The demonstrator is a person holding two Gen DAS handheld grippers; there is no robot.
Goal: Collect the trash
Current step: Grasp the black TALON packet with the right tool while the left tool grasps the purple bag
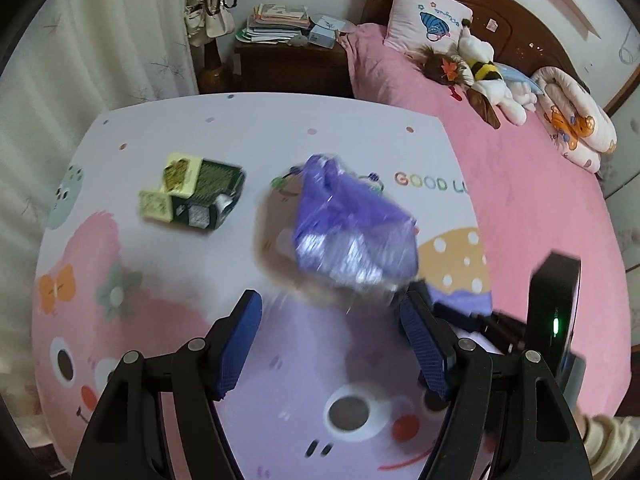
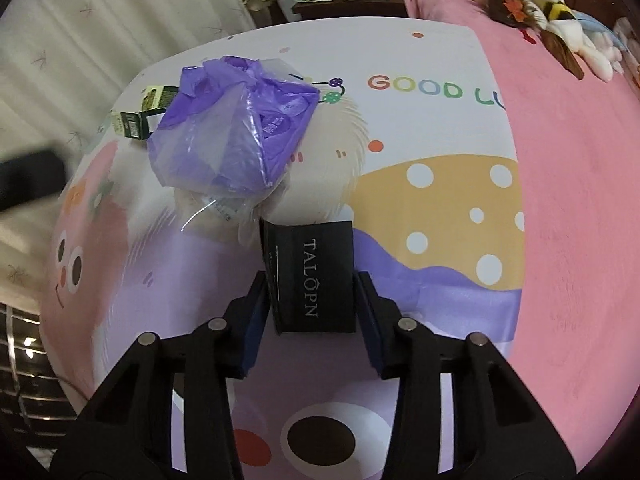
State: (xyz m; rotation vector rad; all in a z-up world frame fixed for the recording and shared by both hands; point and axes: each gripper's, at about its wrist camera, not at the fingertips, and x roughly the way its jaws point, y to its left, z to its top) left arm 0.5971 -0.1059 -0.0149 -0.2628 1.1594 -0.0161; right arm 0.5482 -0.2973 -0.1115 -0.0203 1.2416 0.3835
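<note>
Right jaws clamping black box (image 2: 314,278), left jaws wide

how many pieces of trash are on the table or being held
3: a purple bag mid-table, a green box at its far left, a black box in the right tool. Others may be hidden.

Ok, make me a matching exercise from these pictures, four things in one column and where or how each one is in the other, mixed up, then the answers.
Things:
1. black TALOPN box
2. purple plastic bag
3. green and yellow carton
4. left gripper

Places or states:
A. lying flattened at the far left of the table
B. open, holding nothing
C. clamped between the right gripper's fingers
D. crumpled mid-table, just beyond the black box

Pairs: 1-C, 2-D, 3-A, 4-B
</note>
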